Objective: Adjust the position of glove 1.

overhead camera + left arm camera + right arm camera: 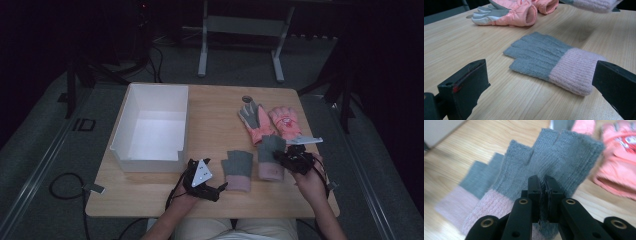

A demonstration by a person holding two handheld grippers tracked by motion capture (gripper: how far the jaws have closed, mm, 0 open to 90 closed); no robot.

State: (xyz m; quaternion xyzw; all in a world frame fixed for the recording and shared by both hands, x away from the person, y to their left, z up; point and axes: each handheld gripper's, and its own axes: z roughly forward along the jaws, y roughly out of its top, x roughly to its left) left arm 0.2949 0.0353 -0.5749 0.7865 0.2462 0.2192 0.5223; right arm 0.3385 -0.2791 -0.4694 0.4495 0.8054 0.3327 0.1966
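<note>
Two grey knit fingerless gloves with pink cuffs are near the table's front. One knit glove (238, 169) (549, 60) lies flat, and my left gripper (219, 191) (541, 75) stands open just in front of its cuff, touching nothing. My right gripper (281, 156) (543, 182) is shut on the side edge of the other knit glove (270, 157) (556, 152), which hangs lifted a little off the wood, its cuff (596, 3) showing in the left gripper view. The flat glove (461, 192) lies behind it in the right gripper view.
A white open box (150, 127) stands at the left of the wooden table (215, 115). Two pink padded ski gloves (272, 122) (509, 13) (621, 157) lie at the back right. A small round dark thing (247, 99) sits behind them.
</note>
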